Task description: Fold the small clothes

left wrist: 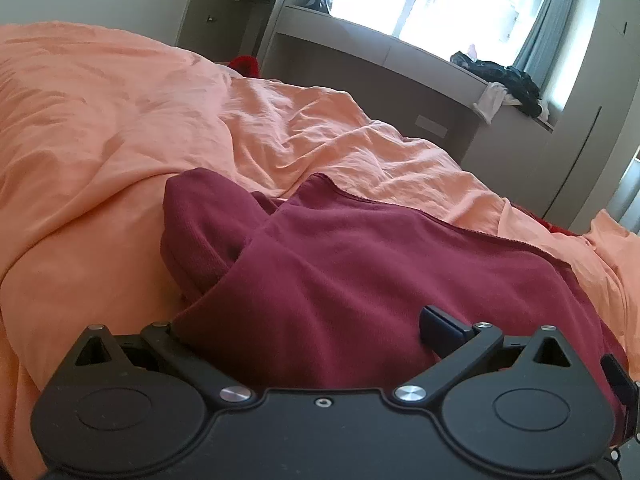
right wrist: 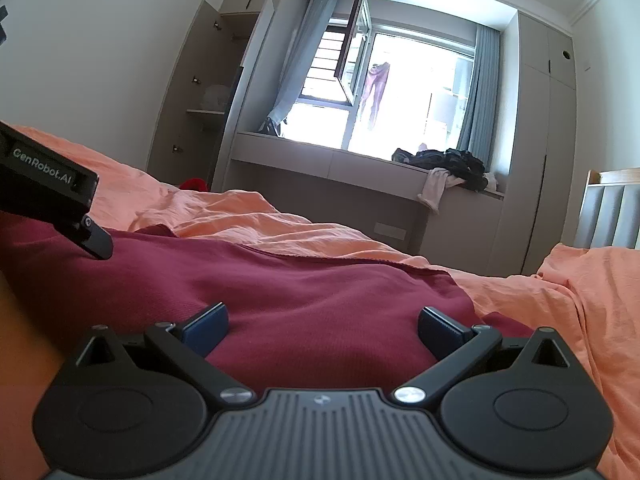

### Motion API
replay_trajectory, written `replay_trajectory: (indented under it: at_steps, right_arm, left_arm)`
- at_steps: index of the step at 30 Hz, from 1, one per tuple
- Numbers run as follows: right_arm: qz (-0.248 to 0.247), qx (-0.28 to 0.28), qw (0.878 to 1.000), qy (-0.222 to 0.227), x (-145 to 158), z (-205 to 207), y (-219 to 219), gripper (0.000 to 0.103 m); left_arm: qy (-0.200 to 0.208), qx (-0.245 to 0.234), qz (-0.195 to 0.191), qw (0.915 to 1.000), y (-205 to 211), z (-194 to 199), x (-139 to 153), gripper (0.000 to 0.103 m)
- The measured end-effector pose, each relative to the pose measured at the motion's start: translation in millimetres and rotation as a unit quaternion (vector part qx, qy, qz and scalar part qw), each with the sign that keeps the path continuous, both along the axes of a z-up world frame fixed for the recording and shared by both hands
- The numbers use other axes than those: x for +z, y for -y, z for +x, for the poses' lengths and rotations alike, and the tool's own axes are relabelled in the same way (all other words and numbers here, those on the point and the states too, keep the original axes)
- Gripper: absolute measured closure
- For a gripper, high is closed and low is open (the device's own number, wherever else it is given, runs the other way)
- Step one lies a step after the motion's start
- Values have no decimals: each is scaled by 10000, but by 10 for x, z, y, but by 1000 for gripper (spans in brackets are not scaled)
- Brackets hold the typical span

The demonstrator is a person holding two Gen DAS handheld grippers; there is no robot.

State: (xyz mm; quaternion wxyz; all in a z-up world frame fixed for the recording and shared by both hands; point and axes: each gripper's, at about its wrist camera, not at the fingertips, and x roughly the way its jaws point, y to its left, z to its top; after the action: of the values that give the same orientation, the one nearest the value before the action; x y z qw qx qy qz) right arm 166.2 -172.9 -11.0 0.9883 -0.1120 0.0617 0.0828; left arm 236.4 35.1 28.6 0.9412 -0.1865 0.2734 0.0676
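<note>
A dark red garment lies spread on the orange bed cover. My left gripper is open and low over it; a fold of the cloth covers its left finger, and the right finger pad shows. A sleeve or cuff bunches at the garment's left. In the right wrist view the same garment lies under my right gripper, which is open with both blue pads resting on or just above the cloth. The left gripper's body shows at the left edge.
The orange bed cover is rumpled all round. Beyond the bed stand a window bench with a pile of dark clothes, an open cabinet and a crib rail at right. A red item lies at the bed's far edge.
</note>
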Motion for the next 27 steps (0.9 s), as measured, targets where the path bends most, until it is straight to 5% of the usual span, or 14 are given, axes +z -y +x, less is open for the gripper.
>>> replay_trajectory:
  at_steps: [8,17,20,27]
  right_arm:
    - [11,-26,10000,13,-13,-3,-15,0]
    - [6,-33,10000,11,-14,-3,-12,0]
    - [11,-39,10000,5,-15,-6,-10,0]
    - [25,42,9998,-198,51,34,28,0]
  left_arm:
    - [135,306,-56,9994,-11,-74,5,17]
    - [380,432,-27,9983,20,-97,-57,60]
    - [424,532,-161,9976,-26,-58,-22,82]
    - [756,83,-342,9965,-10,116,276,88]
